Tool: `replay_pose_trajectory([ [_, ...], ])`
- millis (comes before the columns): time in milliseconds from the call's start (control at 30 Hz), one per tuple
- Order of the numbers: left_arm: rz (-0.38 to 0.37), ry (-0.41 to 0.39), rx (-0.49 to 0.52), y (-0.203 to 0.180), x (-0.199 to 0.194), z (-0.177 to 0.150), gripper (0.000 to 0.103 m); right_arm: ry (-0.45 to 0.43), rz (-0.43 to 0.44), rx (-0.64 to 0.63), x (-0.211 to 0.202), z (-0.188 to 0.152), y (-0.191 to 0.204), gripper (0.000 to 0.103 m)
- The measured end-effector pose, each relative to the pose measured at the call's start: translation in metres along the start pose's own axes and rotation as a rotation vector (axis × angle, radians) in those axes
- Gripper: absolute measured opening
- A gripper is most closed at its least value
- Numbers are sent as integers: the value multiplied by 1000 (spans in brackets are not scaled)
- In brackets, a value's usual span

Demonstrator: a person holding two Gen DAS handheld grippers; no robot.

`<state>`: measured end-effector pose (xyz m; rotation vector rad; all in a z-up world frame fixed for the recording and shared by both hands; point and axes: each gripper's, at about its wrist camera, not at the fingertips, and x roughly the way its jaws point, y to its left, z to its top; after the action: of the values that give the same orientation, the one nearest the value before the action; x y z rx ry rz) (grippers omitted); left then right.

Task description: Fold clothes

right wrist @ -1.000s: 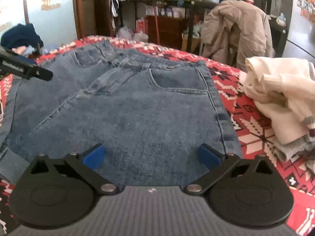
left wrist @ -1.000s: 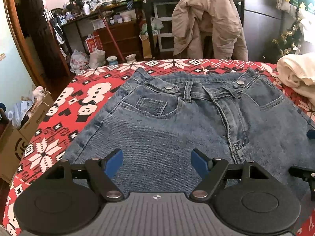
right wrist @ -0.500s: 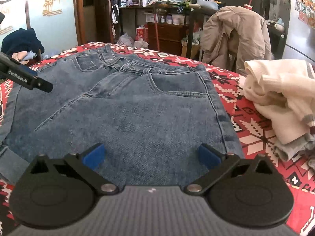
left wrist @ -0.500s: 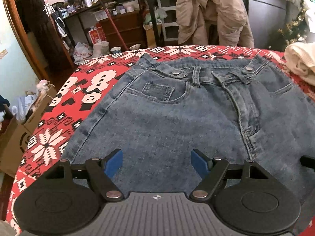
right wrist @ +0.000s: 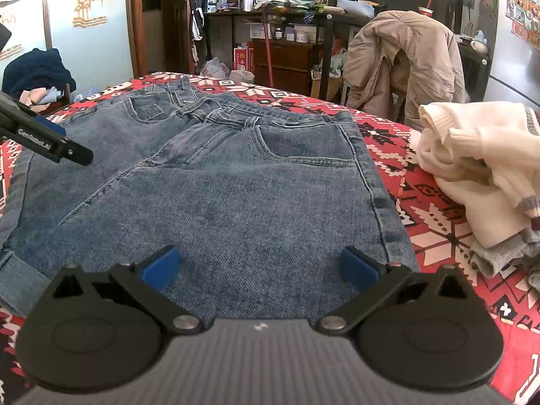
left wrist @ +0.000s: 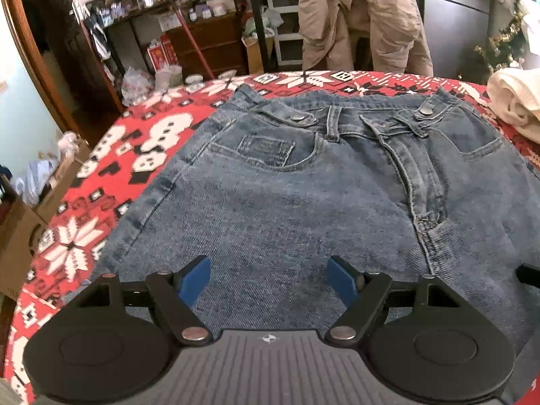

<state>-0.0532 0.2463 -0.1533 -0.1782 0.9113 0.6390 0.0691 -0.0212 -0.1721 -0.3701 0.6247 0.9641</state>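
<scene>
Folding looks barely begun, judging from how things lie: the blue denim jeans [left wrist: 303, 202] are spread flat, front side up, on the red-and-white patterned tablecloth [left wrist: 101, 175], waistband at the far edge and no crease or doubled layer visible in the upper part; the legs run out of view below the cameras, so whether they are already turned over cannot be told. Everything from the first lengthwise fold onward seems still to do. The left gripper [left wrist: 268, 278] hovers over the left thigh panel with its blue pads wide apart and nothing between them, and the right gripper [right wrist: 258, 266] hangs likewise spread and empty over the right thigh panel near the outer seam. The denim is mid-blue and mottled, with two waistband buttons, a coin pocket on the left side, and a slightly rucked fly seam running down the middle; otherwise it lies fairly smooth. A rumpled cream sweater [right wrist: 472, 168] waits on the cloth just beside the jeans to the right, and a tan coat [left wrist: 361, 17] is draped over a chair beyond the table.
</scene>
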Motion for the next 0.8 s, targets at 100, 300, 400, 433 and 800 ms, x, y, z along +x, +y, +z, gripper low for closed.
replay_pose_trajectory([
  [100,-27,6,-33,11,9,5,75,0,0,0,0,0,0,102],
  [300,-2,-33,-26,26,20,20,75,0,0,0,-1,0,1,102],
  [400,17,-44,-50,43,26,26,76,0,0,0,-1,0,1,102],
  [433,26,-47,-65,53,29,28,76,0,0,0,-1,0,0,102],
  [800,-3,-35,-177,130,28,35,60,0,1,0,0,0,-1,102],
])
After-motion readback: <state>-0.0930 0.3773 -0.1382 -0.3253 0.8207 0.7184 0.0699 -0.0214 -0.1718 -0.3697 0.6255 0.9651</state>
